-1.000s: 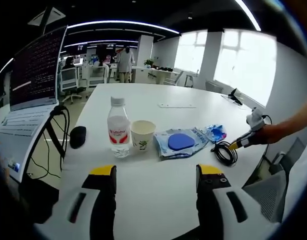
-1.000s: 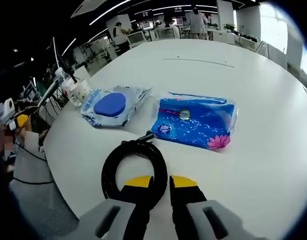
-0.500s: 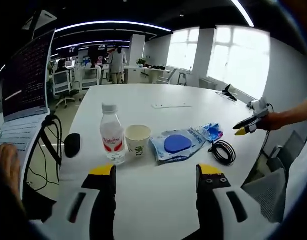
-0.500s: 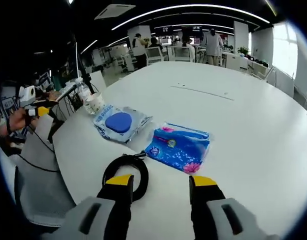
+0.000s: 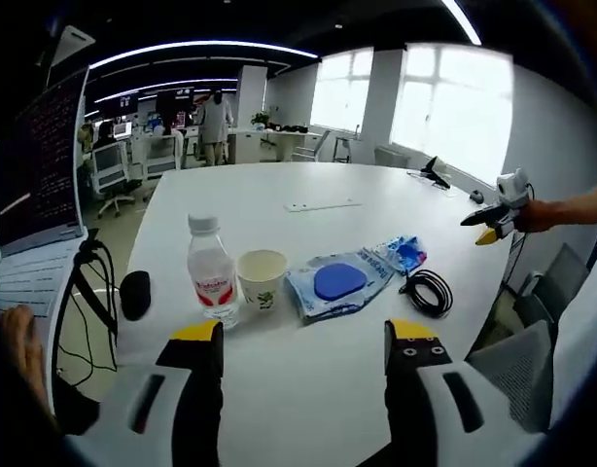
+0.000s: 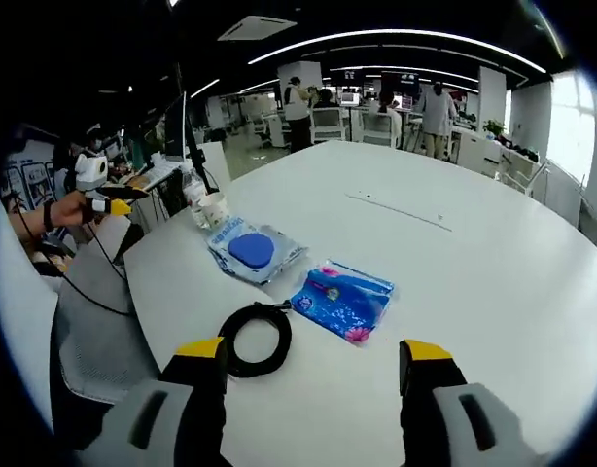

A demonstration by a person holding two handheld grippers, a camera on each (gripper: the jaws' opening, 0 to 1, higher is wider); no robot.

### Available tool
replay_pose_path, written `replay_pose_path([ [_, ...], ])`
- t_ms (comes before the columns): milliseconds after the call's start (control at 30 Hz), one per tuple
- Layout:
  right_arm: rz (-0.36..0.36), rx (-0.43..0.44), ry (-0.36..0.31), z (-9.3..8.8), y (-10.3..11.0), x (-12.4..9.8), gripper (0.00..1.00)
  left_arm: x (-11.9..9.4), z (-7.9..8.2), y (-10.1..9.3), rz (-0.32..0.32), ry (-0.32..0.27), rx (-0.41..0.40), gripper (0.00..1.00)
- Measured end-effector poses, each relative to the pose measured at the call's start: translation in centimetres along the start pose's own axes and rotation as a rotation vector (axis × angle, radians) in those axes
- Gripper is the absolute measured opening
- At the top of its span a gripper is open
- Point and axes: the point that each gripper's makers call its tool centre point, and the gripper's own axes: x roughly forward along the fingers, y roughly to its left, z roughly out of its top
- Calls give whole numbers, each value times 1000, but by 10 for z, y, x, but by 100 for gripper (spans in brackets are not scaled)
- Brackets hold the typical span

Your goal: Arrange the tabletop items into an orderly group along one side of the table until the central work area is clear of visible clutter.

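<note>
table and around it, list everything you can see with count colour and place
water bottle: 1, clear, red label, left end of the row
paper cup: 1, white, right of the bottle
wipes pack: 1, pale with blue lid, right of the cup
tissue pack: 1, blue, beside the wipes pack
cable coil: 1, black, near the table edge
mouse: 1, black, left of the bottle
table: 1, white
left tool: 1, yellow-tipped, open
right tool: 1, yellow-tipped, open
</note>
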Motion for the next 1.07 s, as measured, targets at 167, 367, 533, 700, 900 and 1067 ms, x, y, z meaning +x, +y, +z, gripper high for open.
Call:
replay_pose_path([
  [167, 31, -14, 15, -3, 13, -2, 75, -3, 1, -1, -7, 2, 4, 71],
  [367, 57, -14, 37, -10, 27, 5, 78, -2, -5, -2, -13, 10, -8, 73],
  [533, 82, -36, 67, -15, 36, 10, 79, 0, -8, -3, -15, 6, -16, 73],
  [700, 98, -57, 83, -17, 36, 14, 80, -3, -8, -3, -15, 8, -15, 74],
  [900, 108, -73, 97, -20, 35, 16, 80, -5, -11, -1, -14, 11, -19, 74],
  [1067, 112, -71, 103, -23, 34, 17, 79, -4, -13, -1, -16, 14, -21, 74],
])
